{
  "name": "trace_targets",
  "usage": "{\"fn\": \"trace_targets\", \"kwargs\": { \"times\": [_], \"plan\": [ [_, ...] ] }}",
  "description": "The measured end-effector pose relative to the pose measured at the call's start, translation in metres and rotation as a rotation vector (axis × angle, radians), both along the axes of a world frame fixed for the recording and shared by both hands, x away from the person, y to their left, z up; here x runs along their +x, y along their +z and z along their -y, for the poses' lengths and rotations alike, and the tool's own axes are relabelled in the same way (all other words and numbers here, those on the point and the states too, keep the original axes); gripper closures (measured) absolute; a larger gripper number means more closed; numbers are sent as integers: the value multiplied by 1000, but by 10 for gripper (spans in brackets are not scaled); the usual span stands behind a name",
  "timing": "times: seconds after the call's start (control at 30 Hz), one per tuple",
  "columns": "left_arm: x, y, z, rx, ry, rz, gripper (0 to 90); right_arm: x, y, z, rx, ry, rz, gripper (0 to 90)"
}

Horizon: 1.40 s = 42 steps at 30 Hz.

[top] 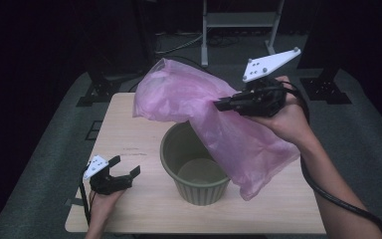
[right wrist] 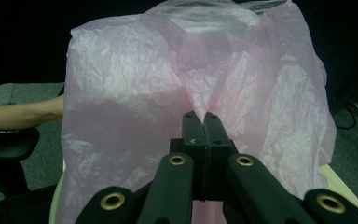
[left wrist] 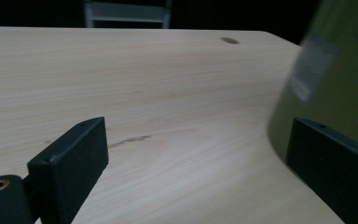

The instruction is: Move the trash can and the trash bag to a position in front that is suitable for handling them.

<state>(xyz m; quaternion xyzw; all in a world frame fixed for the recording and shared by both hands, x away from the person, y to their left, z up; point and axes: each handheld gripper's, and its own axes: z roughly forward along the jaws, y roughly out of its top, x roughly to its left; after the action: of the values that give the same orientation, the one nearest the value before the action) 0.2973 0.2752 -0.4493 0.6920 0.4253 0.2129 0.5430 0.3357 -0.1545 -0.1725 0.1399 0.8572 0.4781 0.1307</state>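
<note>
A thin pink plastic bag (top: 204,109) hangs in the air over an olive-green pot (top: 195,167) on the wooden table (top: 139,134). My right gripper (top: 219,105) is shut on a pinch of the bag's film, held up above the pot's far right rim. In the right gripper view the jaws meet on the bag (right wrist: 121,107), and my right gripper (right wrist: 200,116) has the film bunching out from its tips. My left gripper (top: 127,167) rests open on the table left of the pot. In the left gripper view the left gripper (left wrist: 196,154) has bare wood between its jaws, and the pot (left wrist: 335,74) stands close to the right one.
The pot is empty inside. Beyond the table's far edge stand dark stands and a light metal frame (top: 238,22) on grey carpet. The table's left half is bare wood. The person's left forearm (right wrist: 23,114) lies at the left of the right gripper view.
</note>
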Motion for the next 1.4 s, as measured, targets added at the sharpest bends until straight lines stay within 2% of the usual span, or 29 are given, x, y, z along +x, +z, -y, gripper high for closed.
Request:
{"fn": "trace_targets", "kwargs": {
  "times": [0.07,0.1,0.17,0.2,0.23,0.27,0.37,0.43,0.5,0.57,0.6,0.63,0.7,0.77,0.8,0.87,0.9,0.97,1.03,1.07,1.1,1.17,1.2,1.23,1.3,1.33,1.37,1.4],
  "plan": [
    [2,0,-3,-10,-87,-16,51,2,0,-6,-4,8,1,900],
    [2,0,-3,-10,-87,-16,51,2,0,-6,-4,8,1,900],
    [7,1,-7,-39,-232,-58,51,7,1,-17,-4,24,5,900],
    [7,1,-7,-39,-232,-58,51,7,1,-17,-4,24,5,900],
    [11,5,-11,-78,-299,-74,51,9,2,-24,-5,35,14,900],
    [11,5,-11,-78,-299,-74,51,9,2,-24,-5,35,14,900],
    [18,19,-16,-104,-369,-73,51,11,6,-37,-4,58,24,900],
    [22,31,-18,-117,-408,-68,51,12,9,-47,-4,74,31,900],
    [27,48,-18,-126,-451,-43,51,12,15,-60,0,93,47,900],
    [29,60,-18,-124,-465,-27,51,12,19,-67,5,106,60,900],
    [29,60,-18,-124,-465,-27,51,12,19,-67,5,106,60,900],
    [31,71,-17,-124,-476,-5,51,12,25,-77,7,119,75,900],
    [32,77,-16,-131,-479,6,51,11,26,-80,8,123,80,900],
    [35,93,-13,-129,-492,32,51,10,31,-95,21,150,97,900],
    [35,93,-13,-129,-492,32,51,10,31,-95,21,150,97,900],
    [39,109,-9,-121,-501,57,51,9,33,-106,25,171,105,900],
    [38,113,-8,-124,-502,54,51,8,33,-112,25,181,110,900],
    [40,123,-7,-117,-511,76,51,7,33,-118,29,191,112,900],
    [41,131,-3,-124,-509,101,51,7,26,-128,27,193,132,900],
    [38,134,0,-155,-495,74,51,7,26,-128,27,193,132,900],
    [42,137,-3,-102,-507,137,51,8,23,-129,30,196,130,900],
    [44,143,0,-93,-529,173,50,12,12,-131,37,210,104,900],
    [44,143,0,-93,-529,173,51,12,12,-131,37,210,104,900],
    [44,144,0,-97,-526,174,50,14,3,-132,39,225,78,900],
    [45,145,1,-98,-521,174,51,15,0,-132,40,230,70,900],
    [45,147,2,-79,-529,178,51,16,-3,-132,45,237,62,900],
    [49,149,-1,-3,-559,206,51,17,-10,-133,47,254,36,900],
    [49,149,-1,-3,-559,206,51,17,-12,-133,45,256,29,900]
  ]
}}
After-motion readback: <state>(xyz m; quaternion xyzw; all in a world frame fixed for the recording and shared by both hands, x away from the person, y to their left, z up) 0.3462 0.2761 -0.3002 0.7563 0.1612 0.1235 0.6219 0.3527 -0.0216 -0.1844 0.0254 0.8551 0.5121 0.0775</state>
